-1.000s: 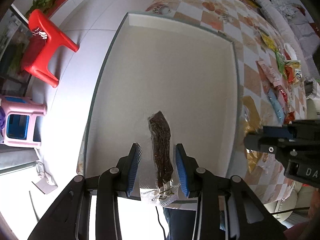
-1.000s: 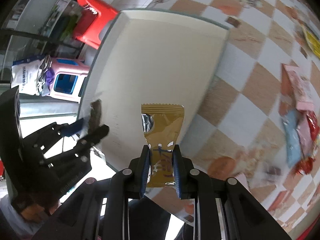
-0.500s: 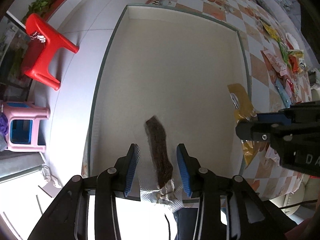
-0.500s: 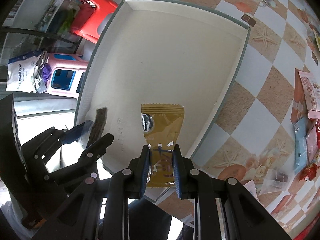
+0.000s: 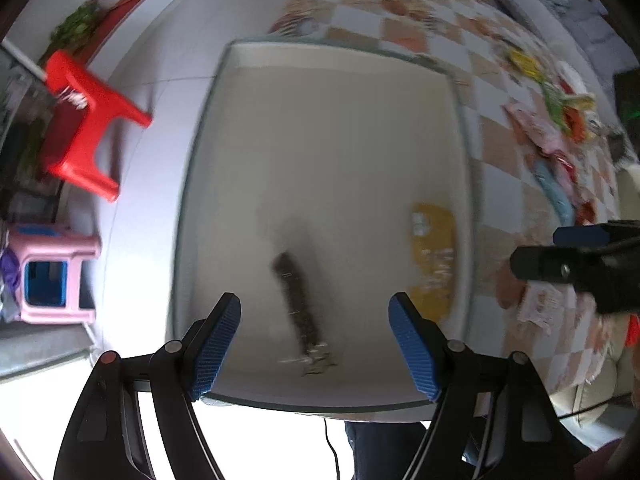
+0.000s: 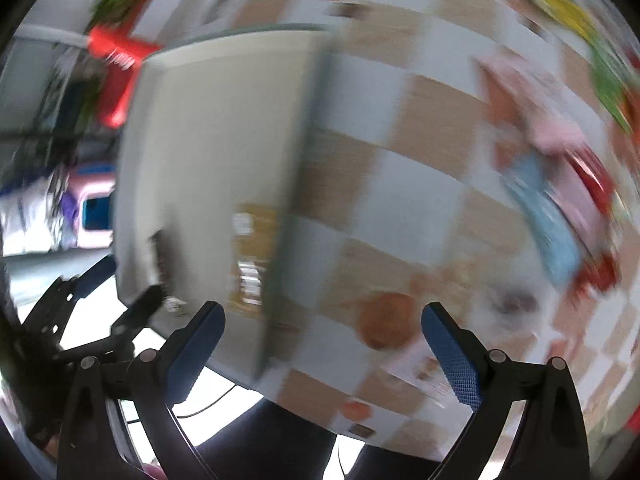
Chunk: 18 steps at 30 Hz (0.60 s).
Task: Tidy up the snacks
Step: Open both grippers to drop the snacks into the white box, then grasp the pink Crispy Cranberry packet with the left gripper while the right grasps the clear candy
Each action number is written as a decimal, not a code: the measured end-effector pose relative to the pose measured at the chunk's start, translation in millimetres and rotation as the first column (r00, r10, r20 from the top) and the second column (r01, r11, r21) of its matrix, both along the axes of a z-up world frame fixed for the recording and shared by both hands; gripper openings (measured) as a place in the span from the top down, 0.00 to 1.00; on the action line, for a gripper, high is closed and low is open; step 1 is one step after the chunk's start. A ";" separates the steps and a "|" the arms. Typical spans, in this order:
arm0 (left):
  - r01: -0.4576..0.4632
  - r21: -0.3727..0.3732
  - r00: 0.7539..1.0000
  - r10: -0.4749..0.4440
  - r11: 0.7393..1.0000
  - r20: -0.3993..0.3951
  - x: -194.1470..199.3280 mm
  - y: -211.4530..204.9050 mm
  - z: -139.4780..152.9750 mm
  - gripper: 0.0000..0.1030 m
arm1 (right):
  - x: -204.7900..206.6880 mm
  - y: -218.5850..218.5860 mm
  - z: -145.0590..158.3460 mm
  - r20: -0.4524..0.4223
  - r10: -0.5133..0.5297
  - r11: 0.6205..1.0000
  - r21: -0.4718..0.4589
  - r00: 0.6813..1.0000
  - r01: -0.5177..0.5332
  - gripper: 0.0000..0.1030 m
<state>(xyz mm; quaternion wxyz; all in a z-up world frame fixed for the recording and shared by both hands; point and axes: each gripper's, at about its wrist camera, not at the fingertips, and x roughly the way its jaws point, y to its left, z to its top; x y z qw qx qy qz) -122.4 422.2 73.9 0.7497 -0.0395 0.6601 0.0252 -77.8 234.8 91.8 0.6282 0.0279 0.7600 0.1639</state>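
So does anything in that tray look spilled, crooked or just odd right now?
Nothing looks spilled or damaged. The white tray holds two snacks, lying apart: a dark brown strip packet, slightly slanted, and a golden-yellow packet near the right wall. More snack packets lie scattered on the checkered tablecloth; blur hides finer detail.

The left gripper pointed straight down, its frame filling the bottom of the left wrist view. Its jaws had just been opening and stood wide apart, the blue pads pressing on nothing. The right gripper tilted steeply downward, its black arms at the bottom of its own blurred view. Its jaws had just been opening too, spread very wide, with nothing held between them. Its dark body showed at the right edge of the left wrist view.
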 end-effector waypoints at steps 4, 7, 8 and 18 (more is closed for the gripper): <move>0.105 -0.050 0.994 -0.104 0.993 0.022 6.8 -31.2 9.8 0.23 | -10.5 -73.2 -13.9 -0.056 -0.206 0.977 -0.060 0.977 0.203 0.01; 0.224 -0.072 0.974 -0.221 0.972 0.051 10.6 -65.5 16.3 0.23 | -24.3 -115.6 -24.1 -0.092 -0.326 0.943 -0.101 0.941 0.317 0.01; 0.276 -0.063 0.960 -0.273 0.959 0.055 10.3 -79.7 16.9 0.23 | -29.4 -129.0 -27.7 -0.106 -0.371 0.927 -0.110 0.923 0.359 0.01; 0.494 -0.008 0.870 -0.494 0.870 0.007 -4.2 -146.3 8.8 0.23 | -19.6 -172.3 -46.4 -0.115 -0.606 0.796 -0.100 0.787 0.597 0.01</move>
